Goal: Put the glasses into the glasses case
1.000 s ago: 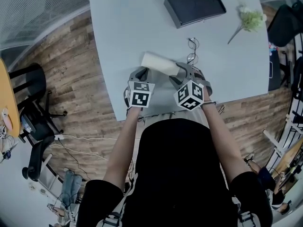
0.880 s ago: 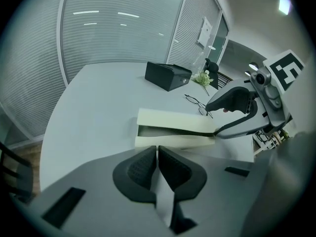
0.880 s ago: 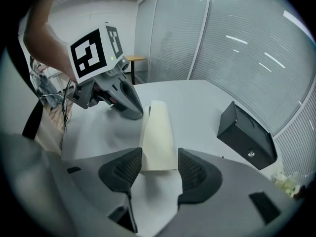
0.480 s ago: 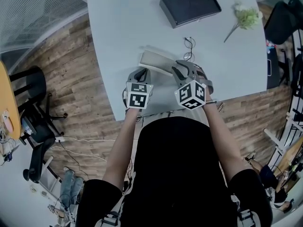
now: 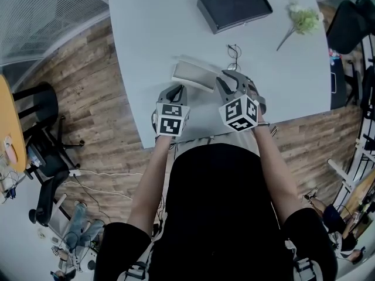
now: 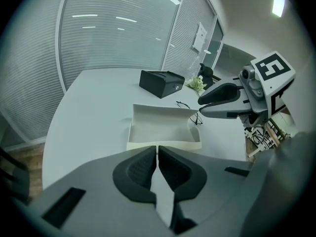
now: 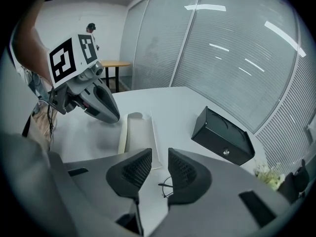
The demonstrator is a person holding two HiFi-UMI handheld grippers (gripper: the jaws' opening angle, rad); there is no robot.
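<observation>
The white glasses case (image 5: 194, 75) lies open on the light table (image 5: 152, 34), its tray seen in the left gripper view (image 6: 163, 127). My left gripper (image 6: 157, 148) is shut on the case's near rim and shows at its left end in the head view (image 5: 177, 88). Thin dark-framed glasses (image 5: 234, 57) lie on the table just beyond the case's right end. My right gripper (image 7: 159, 153) hovers above them; its jaws are closing with nothing between them, and the glasses (image 7: 168, 185) show through the gap.
A black box (image 5: 234, 6) stands at the table's far side, with a small bunch of pale flowers (image 5: 304, 21) to its right. The table's near edge runs just under both grippers. Chairs (image 5: 41, 104) stand on the wooden floor at the left.
The case has gone from closed to open. My right gripper has risen a little and its jaws have narrowed. The left gripper has stayed put.
</observation>
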